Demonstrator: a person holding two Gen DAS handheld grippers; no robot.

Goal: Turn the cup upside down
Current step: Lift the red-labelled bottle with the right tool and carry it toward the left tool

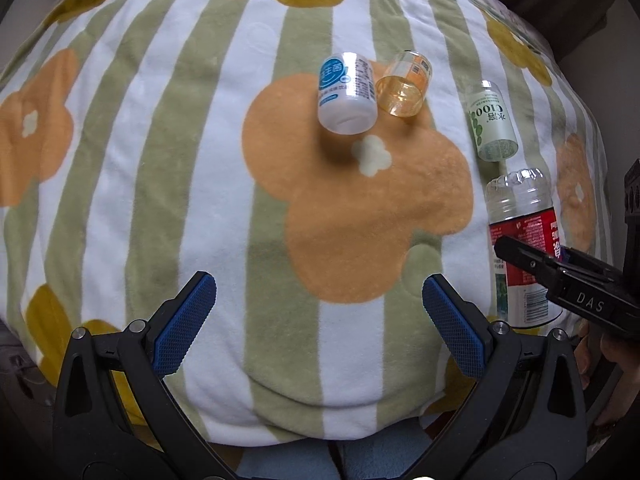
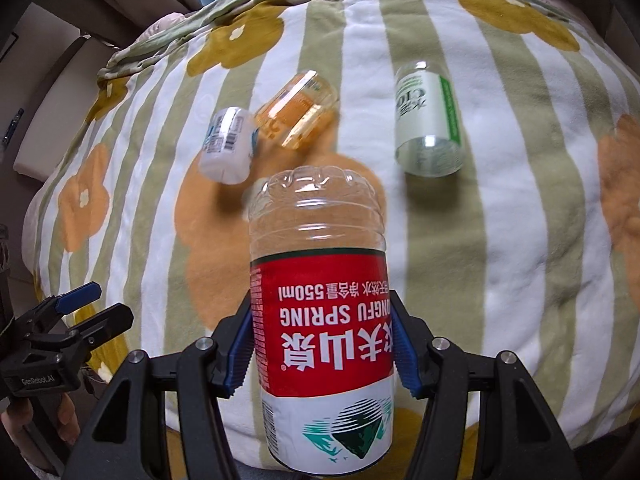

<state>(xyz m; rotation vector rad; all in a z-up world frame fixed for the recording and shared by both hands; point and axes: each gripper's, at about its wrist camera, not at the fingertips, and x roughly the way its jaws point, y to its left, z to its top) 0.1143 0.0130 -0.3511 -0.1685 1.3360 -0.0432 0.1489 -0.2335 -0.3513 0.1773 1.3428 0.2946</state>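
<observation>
A: Entry, right claw (image 2: 322, 350). Blue pads (image 2: 240, 354) press both sides of the red-label cup (image 2: 320, 320), clamped at the red band. The cup is cut from a water bottle; its print reads upside down, the ribbed closed end points away from the camera, the cut end toward it.

B: Is it resting on the blanket (image 2: 520, 240)?

A: Hard to say from the right wrist view. From the left wrist view its lower rim seems at or just above the cloth, near the blanket's right edge, but I cannot tell if it touches.

B: Left claw (image 1: 320, 324)?

A: Fingers spread wide, nothing between them, over the striped flower blanket.

B: Other items?

A: Three more cut-bottle cups on the blanket beyond: a white-and-blue cup (image 1: 347, 94) just beside an amber cup (image 1: 404, 86), and a green-label cup (image 1: 493, 122) apart to their right, near the held one.
</observation>
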